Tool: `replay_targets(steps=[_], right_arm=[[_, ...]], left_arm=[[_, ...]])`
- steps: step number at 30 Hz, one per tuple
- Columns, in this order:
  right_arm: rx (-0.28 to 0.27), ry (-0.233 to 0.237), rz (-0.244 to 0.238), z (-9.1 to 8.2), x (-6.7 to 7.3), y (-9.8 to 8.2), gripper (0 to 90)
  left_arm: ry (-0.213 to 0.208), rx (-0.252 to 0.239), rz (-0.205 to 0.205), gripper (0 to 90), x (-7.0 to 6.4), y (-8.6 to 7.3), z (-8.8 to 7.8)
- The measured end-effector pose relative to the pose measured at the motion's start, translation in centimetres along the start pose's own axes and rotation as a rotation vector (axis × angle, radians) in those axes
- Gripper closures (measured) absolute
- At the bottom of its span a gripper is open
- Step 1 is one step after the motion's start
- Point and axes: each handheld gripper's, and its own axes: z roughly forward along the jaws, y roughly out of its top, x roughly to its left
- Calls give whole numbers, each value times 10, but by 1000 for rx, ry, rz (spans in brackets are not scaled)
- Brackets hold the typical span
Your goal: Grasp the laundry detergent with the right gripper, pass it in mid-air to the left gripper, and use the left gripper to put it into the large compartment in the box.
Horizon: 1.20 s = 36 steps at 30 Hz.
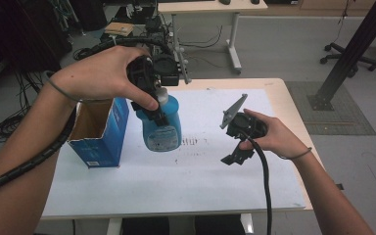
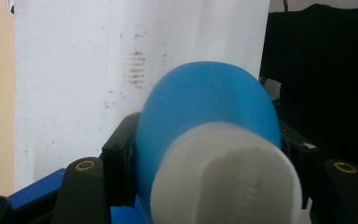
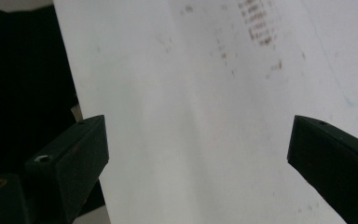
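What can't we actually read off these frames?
- Inside of the blue box: high view, too dark to tell its contents.
- Blue bottle label: high view, too small to read.
- Bottle base: left gripper view, hidden behind its own white cap.
- Left claw pad contact: high view, covered by the hand.

The bottle (image 1: 160,125) is bright blue with a white cap (image 2: 228,179). The box (image 1: 100,129) is blue, brown inside. The black grippers (image 1: 152,90) match.

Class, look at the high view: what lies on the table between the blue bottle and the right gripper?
Nothing but bare white sheet with faint brown smudges, between the blue bottle and the right gripper; the high view shows it.
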Motion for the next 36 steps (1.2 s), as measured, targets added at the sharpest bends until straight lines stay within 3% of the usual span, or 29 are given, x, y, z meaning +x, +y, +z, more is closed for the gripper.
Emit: replay_targets(steps=[4, 5, 8, 11, 12, 13, 17, 20, 21, 23, 24, 26, 31, 32, 33, 36], right_arm=[[22, -7, 20, 3, -3, -8, 54], [30, -15, 34, 7, -6, -16, 53], [41, -26, 50, 12, -8, -23, 53], [39, -27, 56, 13, -8, -24, 53], [39, -27, 56, 13, -8, -24, 53], [42, -31, 60, 14, -10, -26, 53], [42, -30, 69, 17, -10, -30, 53], [45, -26, 72, 19, -11, -31, 53], [47, -25, 75, 20, -11, -32, 53], [52, -24, 78, 22, -12, -34, 53], [53, -25, 78, 23, -12, -34, 53], [55, -24, 85, 25, -13, -36, 53], [55, -23, 94, 26, -14, -38, 52], [55, -23, 94, 26, -14, -38, 52], [55, -24, 96, 28, -14, -39, 52], [60, -22, 101, 29, -14, -40, 52]], left_arm=[[20, -2, -24, 379, 1, 0, -3], [44, -11, -81, 379, 4, 1, -6], [44, -11, -81, 379, 4, 1, -6], [59, -13, -144, 379, 8, 1, -5], [59, -13, -144, 379, 8, 1, -5], [87, -6, -219, 379, 14, 0, -5], [90, -6, -222, 379, 14, 0, -5], [95, -4, -259, 379, 17, -1, -6], [98, -3, -293, 379, 20, -2, -8], [101, -5, -316, 379, 22, -2, -9], [117, -18, -399, 379, 27, -5, -15], [117, -18, -399, 380, 27, -5, -15], [141, -31, -483, 379, 36, -12, -26], [141, -31, -483, 379, 36, -12, -26], [165, -26, -545, 379, 43, -19, -36], [165, -26, -545, 379, 43, -19, -36]])
